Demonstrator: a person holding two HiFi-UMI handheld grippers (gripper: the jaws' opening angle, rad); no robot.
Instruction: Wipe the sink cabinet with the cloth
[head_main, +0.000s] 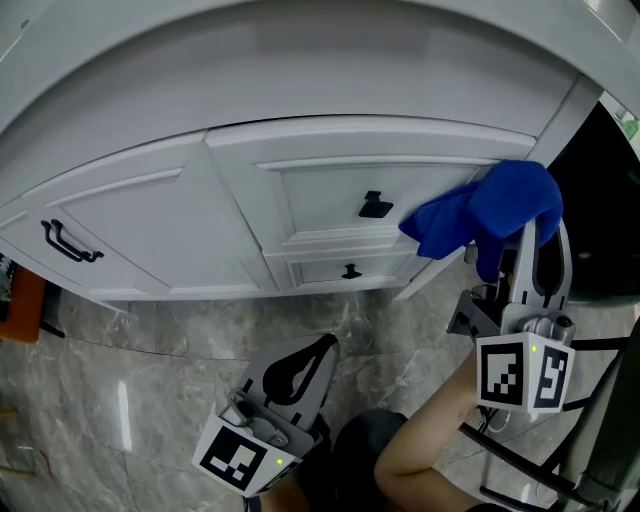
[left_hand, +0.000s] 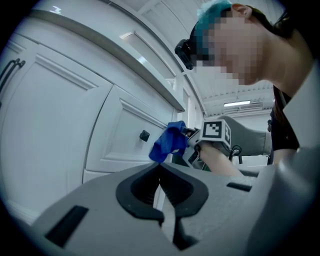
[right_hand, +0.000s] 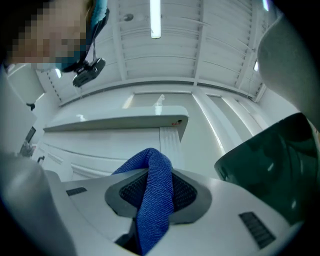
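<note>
The white sink cabinet (head_main: 180, 220) fills the upper head view, with a door at left and two drawers at right. A blue cloth (head_main: 490, 212) hangs bunched against the right end of the upper drawer, just right of its black knob (head_main: 375, 207). My right gripper (head_main: 533, 235) is shut on the cloth, which covers its fingertips. In the right gripper view the cloth (right_hand: 152, 200) runs down between the jaws of that gripper (right_hand: 155, 172). My left gripper (head_main: 322, 348) hangs low over the floor, shut and empty. Its own view shows that gripper (left_hand: 160, 170) with jaws touching and the cloth (left_hand: 170, 141) beyond.
A black bar handle (head_main: 68, 243) is on the cabinet door and a small knob (head_main: 350, 271) on the lower drawer. Grey marble floor (head_main: 150, 400) lies below. An orange object (head_main: 20, 305) stands at far left. A dark gap (head_main: 600, 220) opens right of the cabinet.
</note>
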